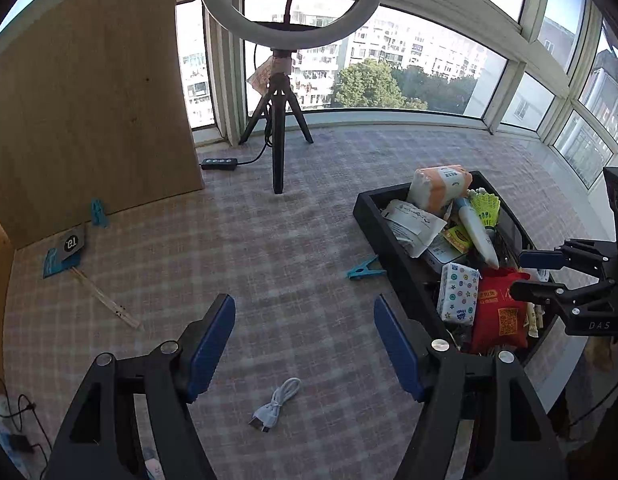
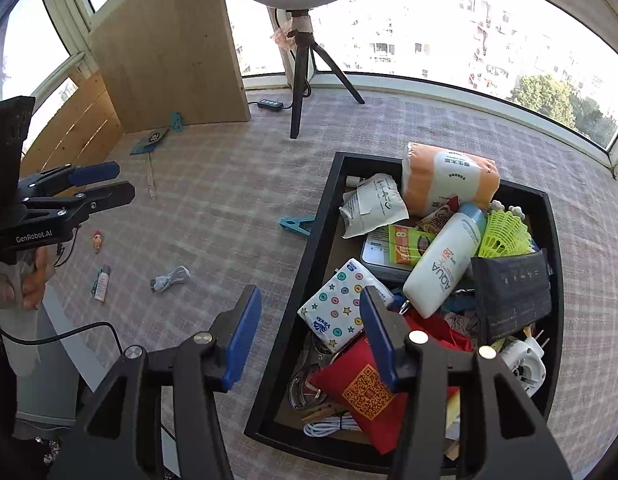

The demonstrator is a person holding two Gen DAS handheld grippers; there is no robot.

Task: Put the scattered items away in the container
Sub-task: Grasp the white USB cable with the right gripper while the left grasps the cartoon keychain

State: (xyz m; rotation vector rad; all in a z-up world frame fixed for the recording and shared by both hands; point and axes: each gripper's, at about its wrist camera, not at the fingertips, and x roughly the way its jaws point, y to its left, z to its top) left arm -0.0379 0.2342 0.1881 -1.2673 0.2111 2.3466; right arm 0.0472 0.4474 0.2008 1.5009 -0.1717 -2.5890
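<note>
My left gripper (image 1: 305,308) is open and empty above the checked cloth, with a coiled white USB cable (image 1: 275,404) lying just below its fingers. A teal clip (image 1: 365,268) rests beside the black tray (image 1: 365,204). My right gripper (image 2: 311,300) is open with nothing between its pads, and it hangs over the left wall of the black tray (image 2: 309,256). Just beyond its right finger lie a star-printed tissue pack (image 2: 341,308) and a red pouch (image 2: 365,392). The white cable (image 2: 171,278), teal clip (image 2: 297,224), a small tube (image 2: 102,284) and a tiny figurine (image 2: 97,238) lie loose on the cloth.
The tray is piled with an AQUA bottle (image 2: 445,268), an orange-white pack (image 2: 449,178), a yellow shuttlecock (image 2: 505,236) and a dark pouch (image 2: 513,292). A ring-light tripod (image 1: 279,140) stands at the back. A wooden board (image 1: 89,100) walls the left, with a number card (image 1: 71,244) and a wooden stick (image 1: 105,300) near it.
</note>
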